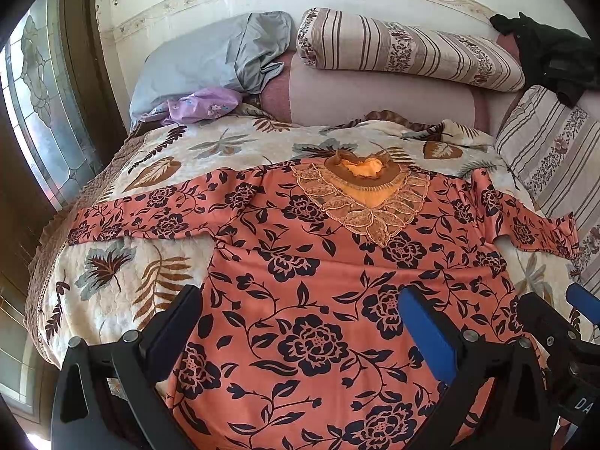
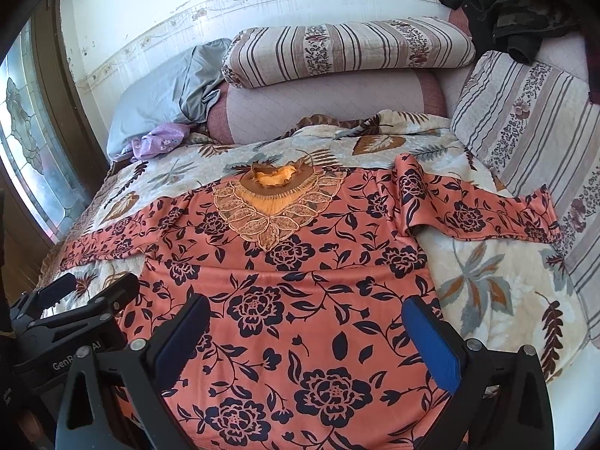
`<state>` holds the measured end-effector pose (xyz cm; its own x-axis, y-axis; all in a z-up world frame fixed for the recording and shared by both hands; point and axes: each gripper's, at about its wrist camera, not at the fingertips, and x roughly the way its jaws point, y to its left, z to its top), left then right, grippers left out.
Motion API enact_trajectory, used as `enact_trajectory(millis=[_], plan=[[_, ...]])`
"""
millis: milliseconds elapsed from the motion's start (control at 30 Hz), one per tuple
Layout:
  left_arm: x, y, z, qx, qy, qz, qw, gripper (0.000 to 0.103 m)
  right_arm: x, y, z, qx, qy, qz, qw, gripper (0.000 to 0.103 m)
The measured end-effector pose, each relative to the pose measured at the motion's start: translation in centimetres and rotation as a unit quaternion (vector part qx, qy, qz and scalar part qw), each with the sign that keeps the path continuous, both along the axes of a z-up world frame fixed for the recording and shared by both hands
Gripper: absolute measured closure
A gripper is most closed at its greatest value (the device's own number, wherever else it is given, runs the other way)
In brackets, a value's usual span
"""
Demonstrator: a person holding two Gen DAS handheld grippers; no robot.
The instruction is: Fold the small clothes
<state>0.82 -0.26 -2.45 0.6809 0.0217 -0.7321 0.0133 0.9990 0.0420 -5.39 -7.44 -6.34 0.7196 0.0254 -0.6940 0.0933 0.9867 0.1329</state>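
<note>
An orange-pink top with dark blue flowers (image 1: 307,273) lies face up and spread flat on the bed, lace collar (image 1: 360,195) far from me, both sleeves out to the sides. It also fills the right wrist view (image 2: 292,292), collar (image 2: 273,202) at centre. My left gripper (image 1: 300,307) is open and empty, hovering over the top's lower left part. My right gripper (image 2: 307,318) is open and empty over its lower right part. The right gripper shows at the left view's right edge (image 1: 562,322); the left gripper shows at the right view's left edge (image 2: 86,300).
A leaf-patterned quilt (image 1: 123,262) covers the bed. At the head lie a grey pillow (image 1: 210,60), a purple cloth (image 1: 198,107), striped cushions (image 1: 405,48) and a dark garment (image 1: 551,60). Another striped cushion (image 2: 532,127) flanks the right side. A window (image 1: 41,112) is at left.
</note>
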Motion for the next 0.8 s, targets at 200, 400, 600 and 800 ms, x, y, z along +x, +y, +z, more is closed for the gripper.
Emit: enact_trajectory(millis=[200, 400, 600, 800], plan=[[0.2, -0.2, 0.1, 0.003, 0.000, -0.002, 1.0000, 0.000, 0.1, -0.3, -0.1, 0.003, 0.000, -0.003, 1.000, 0.000], [0.4, -0.7, 0.2, 0.006, -0.001, -0.005, 1.0000, 0.000, 0.3, -1.1, -0.4, 0.008, 0.001, -0.008, 1.000, 0.000], [0.6, -1.1, 0.1, 0.010, 0.000, -0.006, 0.9999, 0.000, 0.6, -1.6, -0.7, 0.011, 0.005, -0.011, 1.000, 0.000], [1.0, -1.4, 0.1, 0.016, 0.000, -0.008, 0.9998, 0.000, 1.0, -1.9, -0.8, 0.015, 0.007, -0.011, 1.000, 0.000]])
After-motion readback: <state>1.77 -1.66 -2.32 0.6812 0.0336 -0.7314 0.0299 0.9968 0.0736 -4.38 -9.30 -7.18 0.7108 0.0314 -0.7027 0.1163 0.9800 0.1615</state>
